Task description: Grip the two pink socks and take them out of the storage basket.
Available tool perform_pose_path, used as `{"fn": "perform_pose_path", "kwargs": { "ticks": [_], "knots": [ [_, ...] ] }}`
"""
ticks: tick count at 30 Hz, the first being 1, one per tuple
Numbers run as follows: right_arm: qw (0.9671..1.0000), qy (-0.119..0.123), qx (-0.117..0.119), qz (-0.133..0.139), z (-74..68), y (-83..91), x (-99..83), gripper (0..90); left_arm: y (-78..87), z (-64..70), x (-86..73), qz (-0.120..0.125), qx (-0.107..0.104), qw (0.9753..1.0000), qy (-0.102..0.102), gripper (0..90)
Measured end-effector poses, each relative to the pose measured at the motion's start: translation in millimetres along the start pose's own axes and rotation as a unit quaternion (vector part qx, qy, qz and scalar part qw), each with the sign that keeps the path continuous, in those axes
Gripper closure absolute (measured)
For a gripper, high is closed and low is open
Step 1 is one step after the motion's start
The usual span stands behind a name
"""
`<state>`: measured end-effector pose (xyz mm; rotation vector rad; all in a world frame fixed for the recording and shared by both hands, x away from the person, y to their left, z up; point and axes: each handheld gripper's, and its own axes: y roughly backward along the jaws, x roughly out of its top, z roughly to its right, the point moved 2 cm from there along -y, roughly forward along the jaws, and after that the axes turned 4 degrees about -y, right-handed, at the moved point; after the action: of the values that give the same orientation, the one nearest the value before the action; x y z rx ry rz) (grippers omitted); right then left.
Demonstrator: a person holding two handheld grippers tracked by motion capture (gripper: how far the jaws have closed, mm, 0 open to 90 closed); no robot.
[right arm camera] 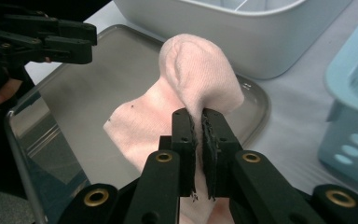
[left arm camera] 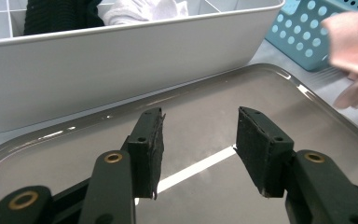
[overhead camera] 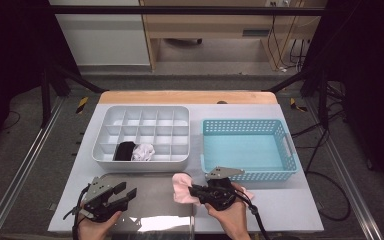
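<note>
A: The desk (overhead camera: 300, 210) is a pale grey sheet with a wooden strip at its far edge, grey floor and cables beyond. At 12 o'clock sits the white divided organiser (overhead camera: 141, 136), at 2 o'clock the blue basket (overhead camera: 249, 149), and at 6 o'clock a shiny steel tray (overhead camera: 150, 202).

B: And the pink sock (overhead camera: 182, 188)?

A: At the tray's right end, about 5 o'clock, bunched up and pinched by the right tongs (right arm camera: 200, 122), whose jaws are clenched on a fold of it. The rest droops onto the tray and over its edge.

B: What might go wrong?

A: My guess: the grip takes only a thin fold near the tips, so a quick lift could let the knit slide out. The hanging part could also snag on the organiser's wall on its way to a cell.

B: The left tongs (left arm camera: 199, 140)?

A: Released, jaws well apart, hovering over the tray at 7 o'clock, holding nothing. If they close late, the sock stays crumpled rather than spread.

B: Anything hard to make out?

A: The right hand (overhead camera: 228, 216) covers part of the sock from above, so its full shape is unclear. The black sock (overhead camera: 125, 150) and white sock (overhead camera: 143, 152) in the organiser's near cells are balled up; I can't tell single from paired
</note>
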<state>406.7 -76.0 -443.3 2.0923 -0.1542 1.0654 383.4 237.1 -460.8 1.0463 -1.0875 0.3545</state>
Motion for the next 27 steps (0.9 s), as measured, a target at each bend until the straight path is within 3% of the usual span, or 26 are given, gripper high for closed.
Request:
{"fn": "perform_pose_path", "kwargs": {
  "ticks": [9, 15, 22, 27],
  "knots": [
    [0.9998, -0.014, -0.005, -0.016, 2.7, -23.8, -12.7, 83.8, -9.3, 10.8, -4.2, -0.011, -0.013, 0.9999, -0.002, 48.8],
    [0.9993, -0.013, -0.027, -0.021, 5.7, -34.1, -18.3, 79.7, -16.0, 21.2, -5.3, -0.016, -0.021, 0.9996, -0.010, 48.8],
    [0.9991, 0.005, -0.042, -0.005, 5.2, -30.2, -15.5, 65.6, -23.1, 34.1, -4.8, -0.023, -0.031, 0.9990, -0.023, 45.1],
    [0.9978, 0.038, -0.052, 0.013, 6.6, -23.9, -7.4, 59.4, -29.5, 42.3, -4.8, -0.035, -0.043, 0.9981, -0.028, 43.0]
  ]
}}
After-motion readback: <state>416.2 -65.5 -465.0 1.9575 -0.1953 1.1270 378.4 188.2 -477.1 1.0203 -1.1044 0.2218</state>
